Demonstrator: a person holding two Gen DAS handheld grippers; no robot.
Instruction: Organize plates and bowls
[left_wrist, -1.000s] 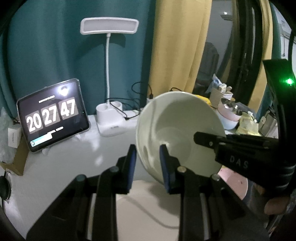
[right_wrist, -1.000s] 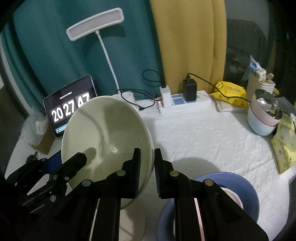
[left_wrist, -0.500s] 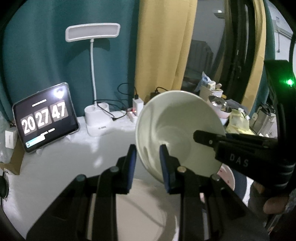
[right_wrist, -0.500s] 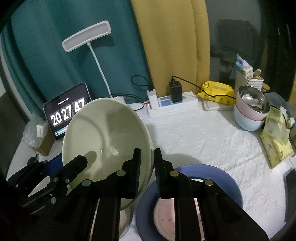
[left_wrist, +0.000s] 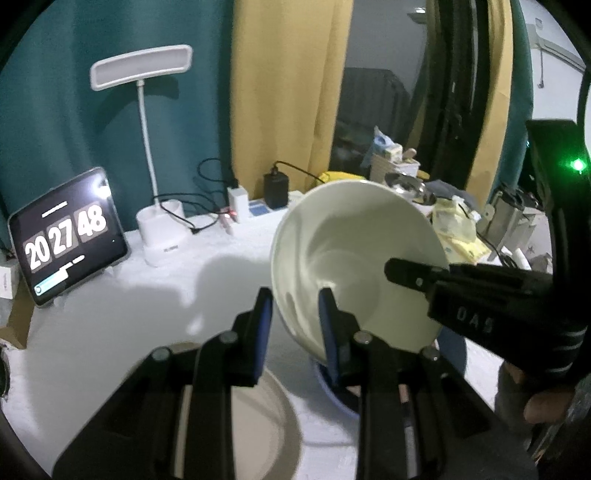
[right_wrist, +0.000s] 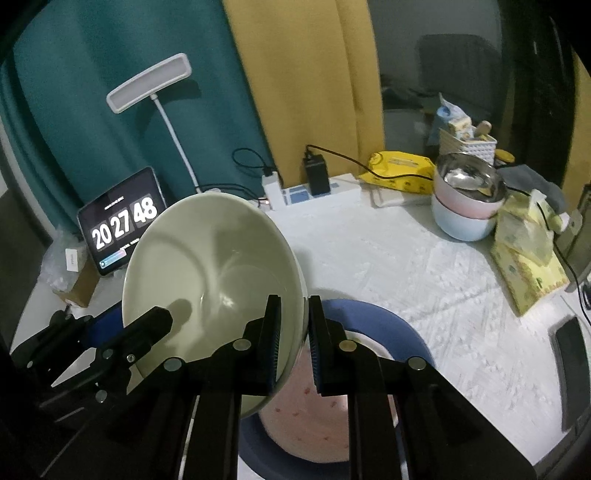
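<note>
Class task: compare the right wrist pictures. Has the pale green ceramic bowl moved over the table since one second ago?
Yes. The pale green ceramic bowl has travelled rightward, away from the tablet clock, and now overhangs the blue plate.

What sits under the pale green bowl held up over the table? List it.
Under the pale green bowl lies a blue plate with a pink speckled plate on it. The bowl and right gripper cover their left parts.

A lived-in home: teal and yellow curtains (right_wrist: 303, 74) across the top, a desk lamp (right_wrist: 147, 86) upper left, stacked bowls (right_wrist: 467, 205) right.
</note>
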